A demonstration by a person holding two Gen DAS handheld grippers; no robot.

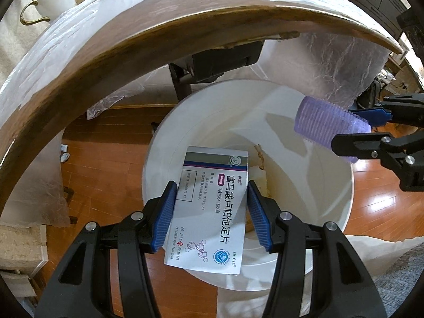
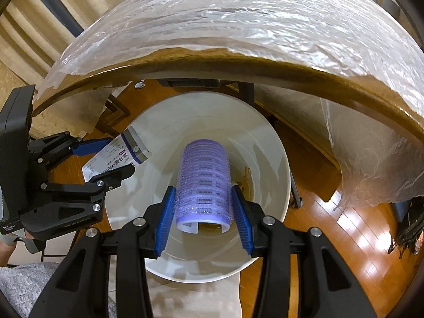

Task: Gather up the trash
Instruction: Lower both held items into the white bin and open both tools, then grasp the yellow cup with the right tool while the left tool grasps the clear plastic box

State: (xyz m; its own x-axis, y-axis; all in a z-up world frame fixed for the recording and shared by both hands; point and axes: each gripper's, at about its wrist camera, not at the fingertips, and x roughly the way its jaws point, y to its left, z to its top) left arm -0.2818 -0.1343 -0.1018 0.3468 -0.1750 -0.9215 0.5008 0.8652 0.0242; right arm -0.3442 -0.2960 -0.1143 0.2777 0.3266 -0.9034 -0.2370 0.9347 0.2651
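This looks like a room in a home. The floor is shiny brown wood. A round wooden desk has a thin plastic sheet over it. A white trash bin stands on the floor beside it. Beige curtains hang at the back.

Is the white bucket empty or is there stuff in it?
Nearly empty: the white bucket shows mostly bare bottom, with only brownish scraps lying inside.
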